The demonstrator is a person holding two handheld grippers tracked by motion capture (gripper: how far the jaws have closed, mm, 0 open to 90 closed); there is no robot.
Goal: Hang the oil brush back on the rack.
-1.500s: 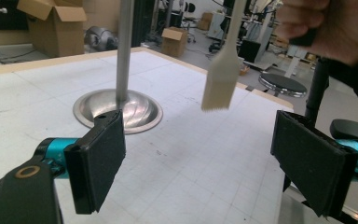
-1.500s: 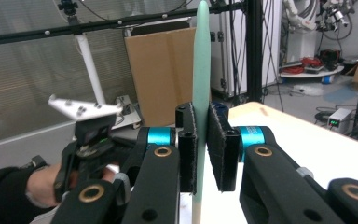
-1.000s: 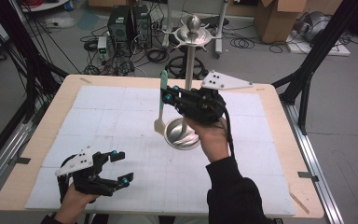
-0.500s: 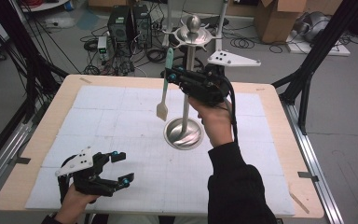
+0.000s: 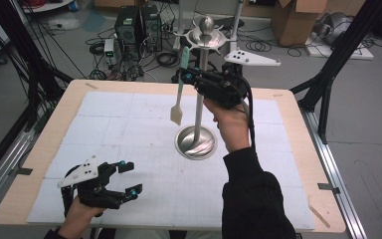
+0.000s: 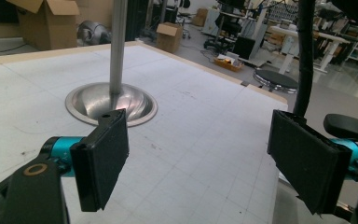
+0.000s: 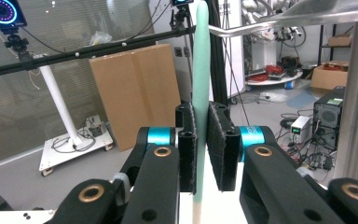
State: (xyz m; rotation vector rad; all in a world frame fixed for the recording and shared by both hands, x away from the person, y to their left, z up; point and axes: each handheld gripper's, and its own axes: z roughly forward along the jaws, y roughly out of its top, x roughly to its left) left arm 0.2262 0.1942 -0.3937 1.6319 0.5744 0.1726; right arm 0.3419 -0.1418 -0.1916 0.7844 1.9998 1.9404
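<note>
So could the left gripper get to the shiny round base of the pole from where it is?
Probably yes. The left gripper is open and holds nothing, and only bare white mat lies between it and the base. The right gripper holds the spatula up high, off to the side of that path.

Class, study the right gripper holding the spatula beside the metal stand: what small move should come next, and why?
Probably raise the spatula a little further toward the stand's top hooks. The right gripper clamps its green handle upright beside the pole, with the handle's tip just below the hook ring, so hanging looks like the aim. The left gripper rests open, away.
</note>
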